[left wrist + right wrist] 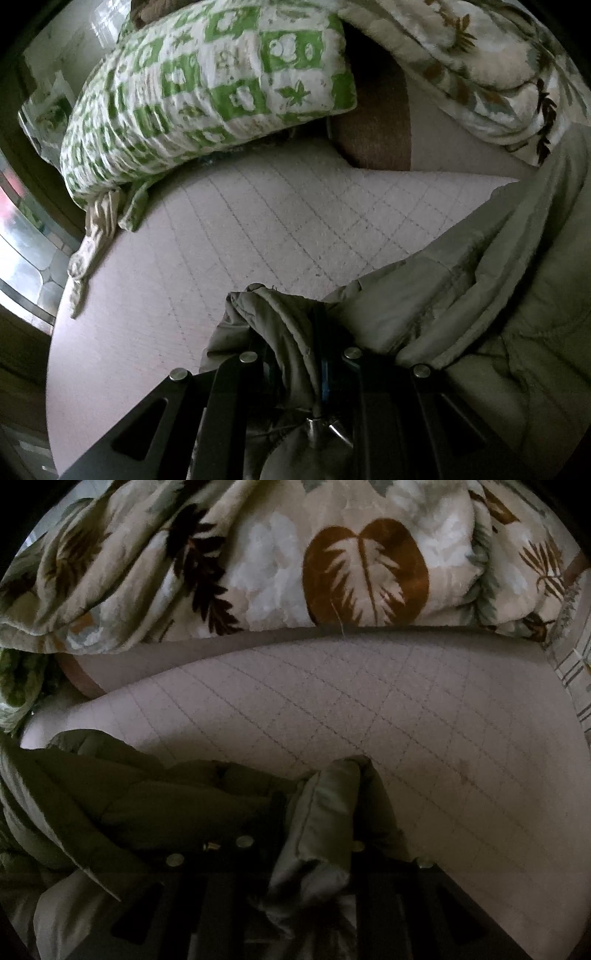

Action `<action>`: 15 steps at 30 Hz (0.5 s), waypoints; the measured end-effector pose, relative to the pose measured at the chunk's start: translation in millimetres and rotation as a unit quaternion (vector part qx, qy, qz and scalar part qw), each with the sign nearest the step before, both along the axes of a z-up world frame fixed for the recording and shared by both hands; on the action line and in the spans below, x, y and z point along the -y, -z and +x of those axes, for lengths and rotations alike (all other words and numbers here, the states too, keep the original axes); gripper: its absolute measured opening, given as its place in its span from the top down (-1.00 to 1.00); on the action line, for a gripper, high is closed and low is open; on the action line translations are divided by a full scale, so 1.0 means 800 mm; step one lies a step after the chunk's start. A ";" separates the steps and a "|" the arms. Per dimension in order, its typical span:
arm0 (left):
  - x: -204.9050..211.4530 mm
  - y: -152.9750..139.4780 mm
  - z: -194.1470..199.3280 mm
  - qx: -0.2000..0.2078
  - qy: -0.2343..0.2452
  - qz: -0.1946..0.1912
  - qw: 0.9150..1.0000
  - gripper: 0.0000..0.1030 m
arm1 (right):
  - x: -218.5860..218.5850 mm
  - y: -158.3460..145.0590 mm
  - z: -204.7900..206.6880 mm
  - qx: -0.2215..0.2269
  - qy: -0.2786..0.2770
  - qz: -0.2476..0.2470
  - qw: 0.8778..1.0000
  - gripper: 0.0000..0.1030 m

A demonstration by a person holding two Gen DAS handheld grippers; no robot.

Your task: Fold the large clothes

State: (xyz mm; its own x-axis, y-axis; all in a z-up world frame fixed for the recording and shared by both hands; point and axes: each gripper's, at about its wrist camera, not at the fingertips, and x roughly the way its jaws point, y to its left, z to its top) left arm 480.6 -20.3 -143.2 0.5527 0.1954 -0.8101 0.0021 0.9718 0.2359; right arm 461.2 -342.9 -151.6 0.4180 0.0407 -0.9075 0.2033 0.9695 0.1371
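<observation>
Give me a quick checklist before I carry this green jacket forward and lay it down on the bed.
1. Left tongs gripping the jacket: ok, fabric bunched between the fingers.
2. Right tongs gripping the jacket: ok, a padded edge is pinched.
3. Landing spot on the quilted mattress cover: ok, bare ahead in both views.
4. Green checked pillow out of the way: ok, it lies at the far left edge.
5. Leaf-print blanket out of the way: ok, heaped along the far side.
6. Jacket hanging flat, untwisted: cannot tell, the stretch between the tongs is crumpled and dark.
</observation>
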 end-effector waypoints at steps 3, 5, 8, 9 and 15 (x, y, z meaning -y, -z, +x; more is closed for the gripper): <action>0.001 -0.004 -0.005 0.004 0.003 0.004 1.000 0.69 | 0.013 -0.007 -0.008 0.014 0.005 0.038 0.999 0.61; 0.001 -0.007 -0.009 0.008 0.003 0.002 1.000 0.69 | 0.022 -0.013 -0.014 0.025 0.012 0.063 0.998 0.58; 0.000 -0.015 -0.017 0.015 0.004 -0.005 1.000 0.67 | 0.036 -0.024 -0.026 0.046 0.022 0.098 0.994 0.52; -0.001 -0.018 -0.019 0.016 0.004 -0.009 1.000 0.65 | 0.039 -0.027 -0.028 0.051 0.024 0.107 0.993 0.48; -0.014 -0.045 -0.032 0.026 0.000 -0.049 0.998 0.56 | 0.045 -0.043 -0.035 0.063 0.035 0.133 0.988 0.36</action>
State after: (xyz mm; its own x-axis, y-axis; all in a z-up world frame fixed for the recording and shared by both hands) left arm 455.3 -9.0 -106.8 0.5937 0.1178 -0.7960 -0.0083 0.9901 0.1404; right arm 433.3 -378.9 -117.3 0.5378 0.2385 -0.8086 0.2336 0.8794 0.4147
